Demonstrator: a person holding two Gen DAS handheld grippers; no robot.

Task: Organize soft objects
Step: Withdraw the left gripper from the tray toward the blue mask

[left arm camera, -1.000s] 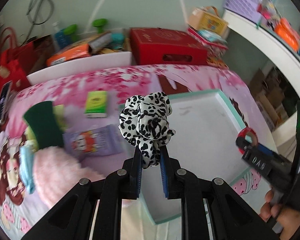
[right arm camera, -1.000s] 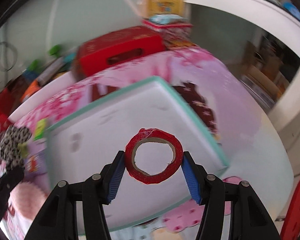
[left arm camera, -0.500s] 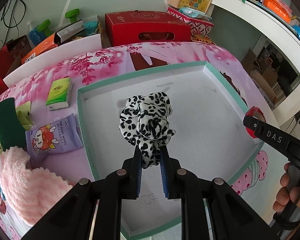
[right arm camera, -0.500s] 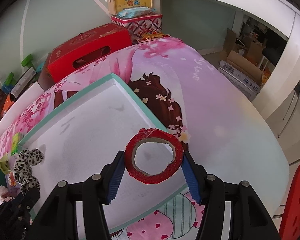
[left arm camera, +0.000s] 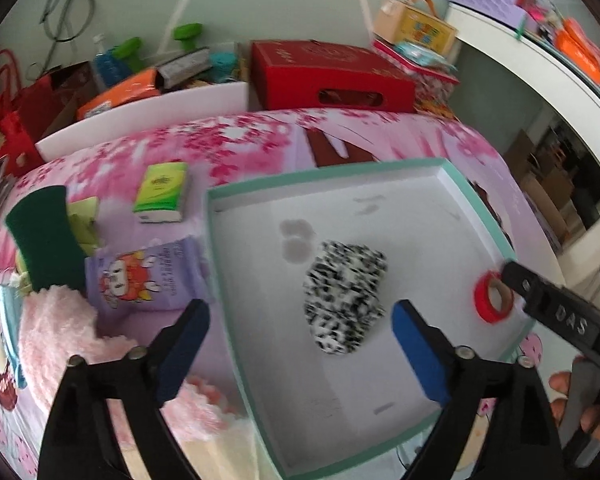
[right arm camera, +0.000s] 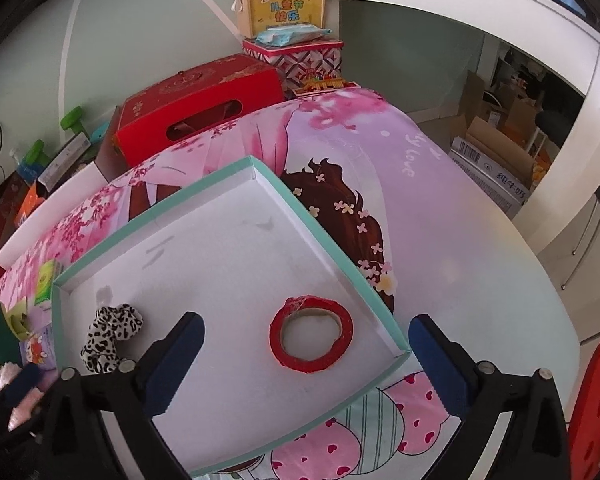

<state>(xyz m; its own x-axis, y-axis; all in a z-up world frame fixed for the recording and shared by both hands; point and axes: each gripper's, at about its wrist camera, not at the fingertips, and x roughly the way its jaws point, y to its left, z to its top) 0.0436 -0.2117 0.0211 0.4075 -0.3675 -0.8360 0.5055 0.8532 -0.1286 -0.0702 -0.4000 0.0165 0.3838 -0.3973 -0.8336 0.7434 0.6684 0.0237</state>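
Note:
A black-and-white spotted scrunchie [left arm camera: 346, 300] lies loose on the white floor of the teal-rimmed tray [left arm camera: 328, 176]. My left gripper [left arm camera: 300, 344] hangs just above it, jaws opening wide, pads clear of the fabric. The red tape roll [right arm camera: 311, 334] lies flat in the tray's near right corner. Over it stands my right gripper [right arm camera: 306, 356], jaws opening, blue pads well apart from the roll. The scrunchie [right arm camera: 110, 336] also shows at the tray's left side in the right wrist view, and the tape roll [left arm camera: 492, 298] beside the right gripper's finger in the left wrist view.
Left of the tray lie a purple wipes pack [left arm camera: 140, 276], a green tissue pack [left arm camera: 162, 192], a dark green sponge [left arm camera: 44, 236] and a fluffy pink cloth [left arm camera: 68, 336]. A red box [left arm camera: 328, 76] stands behind the table. A red stool [right arm camera: 596, 404] sits at the right.
Both grippers have opened wide. The scrunchie dropped from the left jaws onto the tray floor; the tape roll left the right jaws and lies flat in the tray corner.

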